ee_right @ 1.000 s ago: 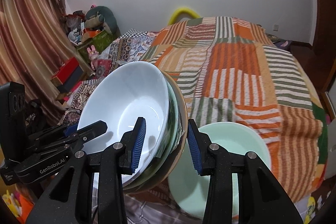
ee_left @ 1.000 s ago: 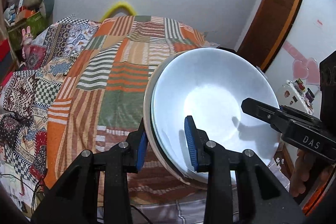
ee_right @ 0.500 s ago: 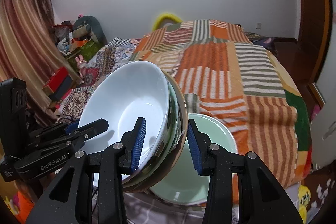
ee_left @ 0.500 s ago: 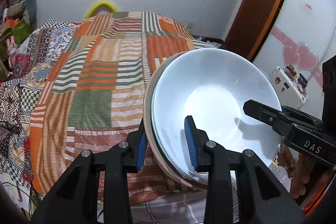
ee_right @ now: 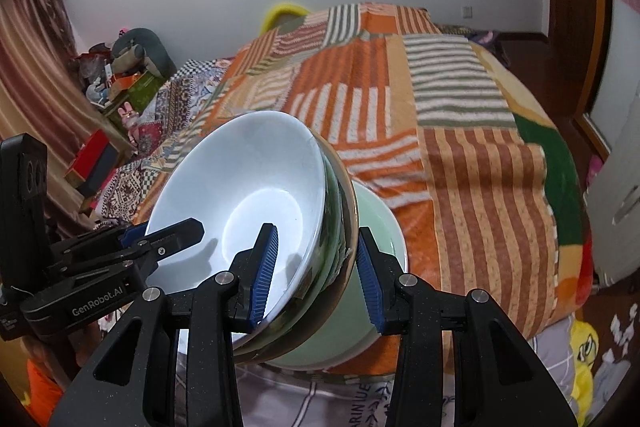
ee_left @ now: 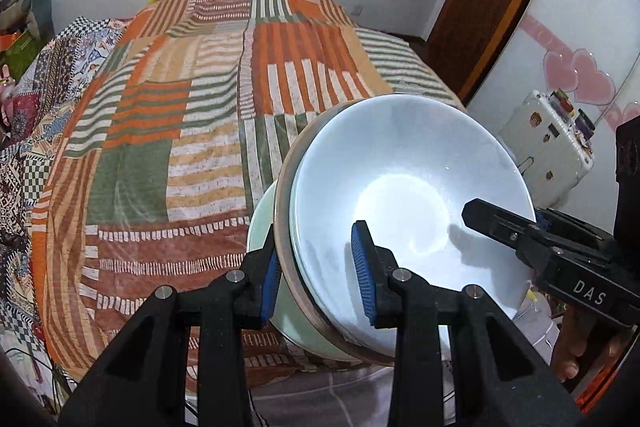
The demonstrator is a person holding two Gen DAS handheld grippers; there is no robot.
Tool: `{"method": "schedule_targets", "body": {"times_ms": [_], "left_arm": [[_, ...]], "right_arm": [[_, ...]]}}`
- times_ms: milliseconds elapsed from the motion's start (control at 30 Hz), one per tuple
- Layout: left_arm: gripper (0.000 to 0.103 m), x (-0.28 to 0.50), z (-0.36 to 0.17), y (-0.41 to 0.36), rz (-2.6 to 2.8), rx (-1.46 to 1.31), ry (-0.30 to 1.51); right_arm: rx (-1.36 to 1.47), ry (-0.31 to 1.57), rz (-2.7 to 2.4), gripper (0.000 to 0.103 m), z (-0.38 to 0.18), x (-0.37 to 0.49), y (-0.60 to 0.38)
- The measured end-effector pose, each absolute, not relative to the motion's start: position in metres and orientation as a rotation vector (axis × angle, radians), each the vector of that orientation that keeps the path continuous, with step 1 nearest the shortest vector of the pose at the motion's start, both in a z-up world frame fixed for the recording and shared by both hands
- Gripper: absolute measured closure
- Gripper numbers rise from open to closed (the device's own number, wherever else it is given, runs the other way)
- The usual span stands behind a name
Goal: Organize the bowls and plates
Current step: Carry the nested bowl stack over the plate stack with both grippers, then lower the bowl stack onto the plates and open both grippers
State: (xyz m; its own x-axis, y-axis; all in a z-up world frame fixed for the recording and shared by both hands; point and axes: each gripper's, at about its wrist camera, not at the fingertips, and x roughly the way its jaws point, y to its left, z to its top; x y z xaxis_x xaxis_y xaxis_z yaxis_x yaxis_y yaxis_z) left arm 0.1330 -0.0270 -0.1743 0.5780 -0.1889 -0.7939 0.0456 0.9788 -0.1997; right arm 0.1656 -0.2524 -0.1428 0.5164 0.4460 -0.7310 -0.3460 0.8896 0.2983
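Left claw (ee_right: 176,233) reads "GenRobot.AI"; right claw (ee_left: 480,215) reads "DAS".

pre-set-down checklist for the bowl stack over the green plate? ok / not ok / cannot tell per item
1. Left gripper clamped on the bowl stack rim: ok.
2. Right gripper clamped on the opposite rim: ok.
3. Stack nested, white bowl uppermost: ok.
4. Stack level: not ok, it looks tilted in both wrist views.
5. Green plate directly beneath the stack: ok, partly hidden.
6. Stack touching the green plate: cannot tell.
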Motion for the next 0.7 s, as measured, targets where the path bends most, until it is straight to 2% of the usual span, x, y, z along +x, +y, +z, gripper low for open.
{"method": "schedule_targets", "body": {"times_ms": [500, 700], "left_arm": [[0.070, 0.146, -0.211, -0.024, -0.132, -0.189, 1.040], [0.070, 0.146, -0.219, -0.021, -0.132, -0.177, 1.035]], "right_arm": [[0.164, 1.015, 0.471, 0.067, -0.181, 0.178, -0.255], [0.118, 0.979, 0.478, 0.067, -0.175, 0.172, -0.249]]}}
